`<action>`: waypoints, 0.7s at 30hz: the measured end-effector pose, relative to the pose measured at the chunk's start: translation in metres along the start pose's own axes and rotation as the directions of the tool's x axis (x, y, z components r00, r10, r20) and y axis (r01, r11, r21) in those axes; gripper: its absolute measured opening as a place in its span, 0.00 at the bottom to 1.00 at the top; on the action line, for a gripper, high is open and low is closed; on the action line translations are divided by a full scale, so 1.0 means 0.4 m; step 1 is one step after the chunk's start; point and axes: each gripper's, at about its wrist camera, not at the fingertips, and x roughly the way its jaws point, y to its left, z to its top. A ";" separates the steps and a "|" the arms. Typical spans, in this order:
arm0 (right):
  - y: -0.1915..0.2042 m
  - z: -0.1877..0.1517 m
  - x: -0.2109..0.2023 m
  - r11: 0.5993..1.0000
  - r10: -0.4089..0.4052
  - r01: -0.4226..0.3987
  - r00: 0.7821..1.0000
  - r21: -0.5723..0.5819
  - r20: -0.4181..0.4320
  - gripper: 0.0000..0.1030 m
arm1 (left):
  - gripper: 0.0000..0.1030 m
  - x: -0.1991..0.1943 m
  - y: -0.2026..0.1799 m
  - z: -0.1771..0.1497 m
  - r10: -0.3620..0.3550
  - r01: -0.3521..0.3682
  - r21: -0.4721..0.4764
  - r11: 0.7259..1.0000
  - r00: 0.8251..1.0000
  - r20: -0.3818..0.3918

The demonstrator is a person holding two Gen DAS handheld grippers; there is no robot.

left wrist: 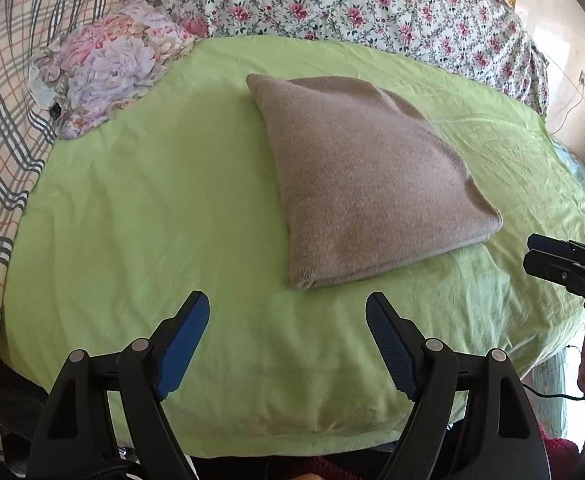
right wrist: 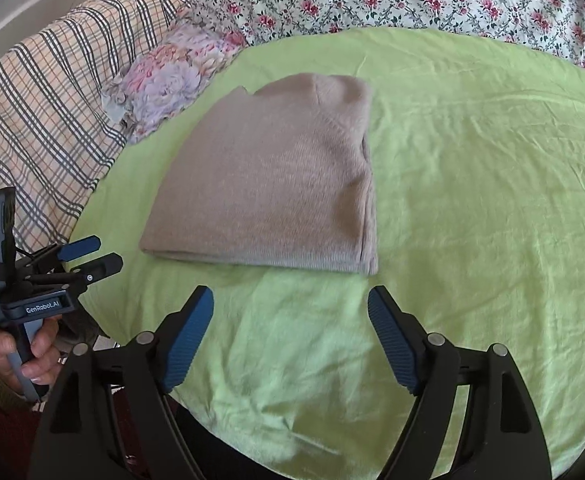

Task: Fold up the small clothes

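A folded grey-brown knit garment [left wrist: 368, 176] lies flat on the light green sheet [left wrist: 164, 208]; it also shows in the right wrist view [right wrist: 276, 192]. My left gripper [left wrist: 288, 312] is open and empty, held above the sheet just short of the garment's near corner. My right gripper [right wrist: 290, 304] is open and empty, just short of the garment's near edge. The right gripper shows at the right edge of the left wrist view [left wrist: 552, 256]. The left gripper shows at the left of the right wrist view [right wrist: 92, 252], held in a hand.
A crumpled floral cloth [left wrist: 108, 68] lies at the far left edge of the green sheet [right wrist: 492, 184]. A plaid blanket [left wrist: 0, 128] lies to the left and a rose-patterned quilt [left wrist: 372, 4] behind. The bed's near edge drops off below the grippers.
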 end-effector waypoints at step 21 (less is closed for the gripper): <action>0.022 0.138 0.063 0.999 0.015 -0.014 1.000 -0.041 0.028 0.87 | 0.81 0.038 -0.027 0.125 0.070 -0.070 0.014 0.997 0.997 -0.011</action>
